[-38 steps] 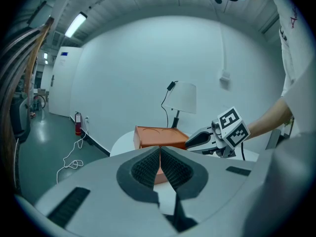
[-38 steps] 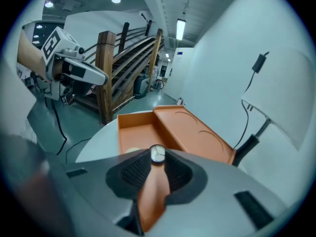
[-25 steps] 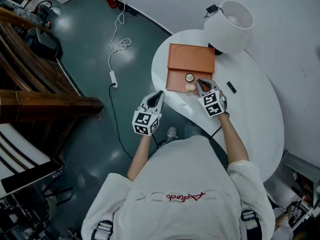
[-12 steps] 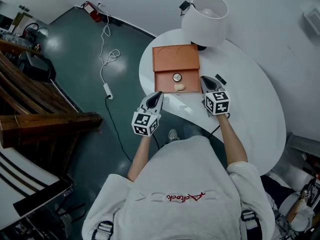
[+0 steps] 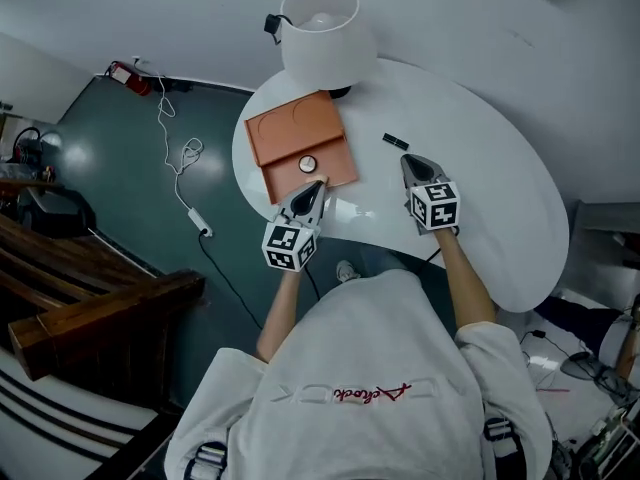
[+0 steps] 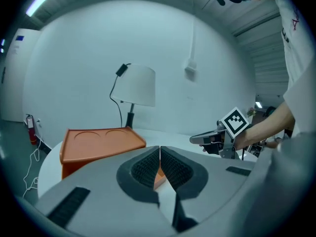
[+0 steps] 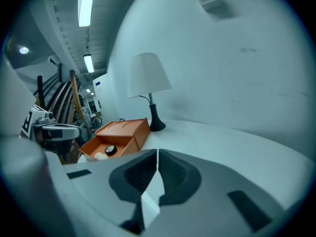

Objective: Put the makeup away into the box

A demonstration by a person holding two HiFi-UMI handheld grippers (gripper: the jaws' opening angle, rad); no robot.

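The orange box (image 5: 297,132) lies on the white table (image 5: 490,203) with its front drawer pulled out. In the drawer sit a round black compact (image 5: 308,164) and, seen in the right gripper view, a beige puff (image 7: 100,156) beside the compact (image 7: 110,150). My left gripper (image 5: 316,188) is shut and empty, its tip at the drawer's front edge; the box (image 6: 101,139) fills its view. My right gripper (image 5: 409,164) is shut and empty, over bare table right of the box. A small black oblong item (image 5: 395,142) lies just beyond it.
A white lamp (image 5: 320,23) with a black base stands behind the box. The table's curved near edge runs under both grippers. Below on the dark floor lie a white cable (image 5: 180,168) and wooden furniture (image 5: 90,308) at the left.
My right gripper has drawn away from the drawer to the right. My left gripper has come from off the table's edge up to the drawer front. The head view has swung.
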